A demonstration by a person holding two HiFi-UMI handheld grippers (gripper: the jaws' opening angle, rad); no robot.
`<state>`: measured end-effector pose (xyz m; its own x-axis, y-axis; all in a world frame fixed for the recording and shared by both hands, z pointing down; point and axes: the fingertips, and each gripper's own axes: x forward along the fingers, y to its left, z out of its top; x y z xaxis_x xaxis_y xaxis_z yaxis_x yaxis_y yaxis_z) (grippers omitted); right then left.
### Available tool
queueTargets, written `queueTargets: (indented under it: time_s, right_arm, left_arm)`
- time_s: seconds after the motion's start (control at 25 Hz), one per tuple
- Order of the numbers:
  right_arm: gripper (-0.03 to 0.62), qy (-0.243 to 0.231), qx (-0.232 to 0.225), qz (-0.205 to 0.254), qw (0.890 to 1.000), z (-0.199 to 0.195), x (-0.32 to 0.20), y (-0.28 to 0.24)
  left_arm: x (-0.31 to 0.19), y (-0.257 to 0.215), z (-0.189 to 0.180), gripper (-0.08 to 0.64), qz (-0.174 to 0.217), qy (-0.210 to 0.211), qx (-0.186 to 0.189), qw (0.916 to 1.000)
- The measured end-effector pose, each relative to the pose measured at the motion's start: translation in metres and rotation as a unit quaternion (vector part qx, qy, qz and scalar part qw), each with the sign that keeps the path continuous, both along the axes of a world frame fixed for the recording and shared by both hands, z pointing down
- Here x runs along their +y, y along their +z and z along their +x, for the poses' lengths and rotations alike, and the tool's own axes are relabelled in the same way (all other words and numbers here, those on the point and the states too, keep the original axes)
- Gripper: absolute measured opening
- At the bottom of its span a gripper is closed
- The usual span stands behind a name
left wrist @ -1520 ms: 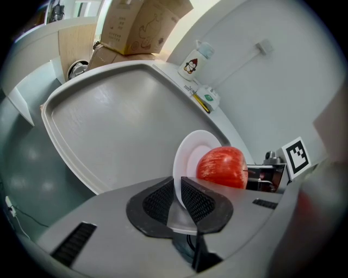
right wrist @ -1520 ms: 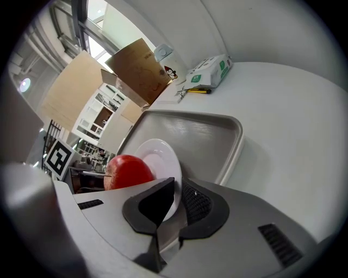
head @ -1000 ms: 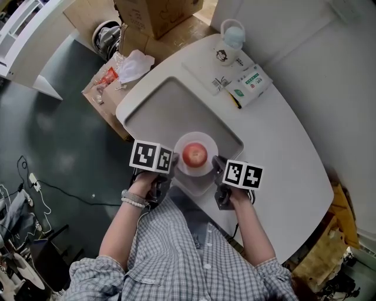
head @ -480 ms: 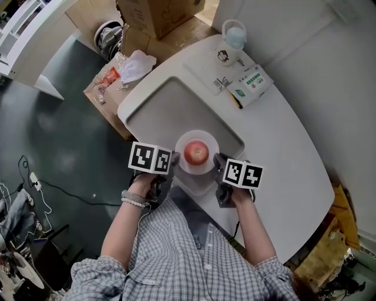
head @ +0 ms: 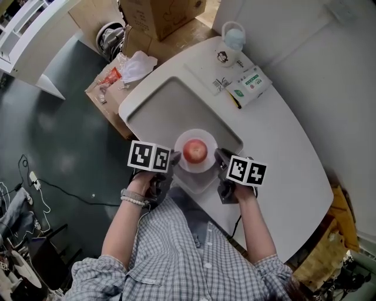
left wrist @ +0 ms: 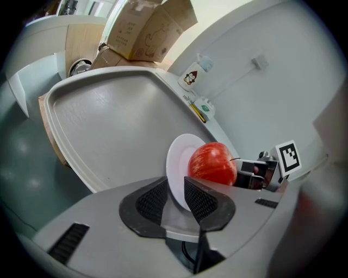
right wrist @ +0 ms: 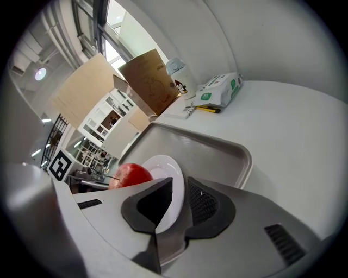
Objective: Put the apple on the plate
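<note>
A red apple rests on a small white plate at the near corner of the grey tray. My left gripper is at the plate's left rim. Its jaws have just been opening, and the rim stands between them with the pads easing off it. My right gripper is at the opposite rim, its pads closed on the plate's edge. Whether the plate touches the tray I cannot tell.
On the white table beyond the tray stand a penguin mug, a green-and-white packet and a pen. Cardboard boxes and bags lie on the floor past the table's far left edge. A wall runs along the right.
</note>
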<state>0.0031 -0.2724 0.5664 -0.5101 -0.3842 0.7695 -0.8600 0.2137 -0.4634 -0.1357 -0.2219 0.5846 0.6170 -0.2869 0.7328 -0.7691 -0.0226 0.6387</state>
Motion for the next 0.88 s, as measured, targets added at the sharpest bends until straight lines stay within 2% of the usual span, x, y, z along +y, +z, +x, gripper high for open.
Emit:
queueTargets:
  time_s: [0.12, 0.32, 0.48, 0.56, 0.64, 0.8, 0.88]
  right_arm:
    - [0.063, 0.001, -0.008, 0.010, 1.000, 0.002, -0.001, -0.008]
    - [0.063, -0.003, -0.020, 0.032, 0.999, 0.004, 0.005, -0.027]
    - [0.061, -0.030, 0.016, 0.062, 0.998, 0.014, 0.014, -0.038]
    - [0.061, -0.043, 0.029, 0.089, 0.995, 0.017, 0.017, -0.048]
    - [0.060, -0.055, 0.021, 0.117, 0.991, 0.017, 0.020, -0.060]
    - [0.042, -0.059, 0.002, 0.164, 0.985, 0.020, 0.026, -0.087]
    - [0.040, -0.054, -0.005, 0.182, 0.982, 0.024, 0.029, -0.101]
  left_arm:
    - [-0.003, -0.005, 0.001, 0.110, 0.008, -0.009, 0.010, 0.9999]
    - [-0.010, -0.016, -0.012, 0.114, 0.031, -0.044, 0.007, 0.9985]
    - [-0.013, -0.026, -0.022, 0.098, 0.064, -0.066, -0.022, 0.9956]
    - [-0.012, -0.034, -0.019, 0.057, 0.078, -0.066, -0.027, 0.9944]
    - [-0.011, -0.043, -0.014, 0.031, 0.096, -0.063, -0.027, 0.9930]
    - [-0.002, -0.069, 0.001, 0.011, 0.139, -0.045, 0.003, 0.9893]
    - [0.003, -0.084, 0.006, 0.009, 0.159, -0.040, 0.007, 0.9865]
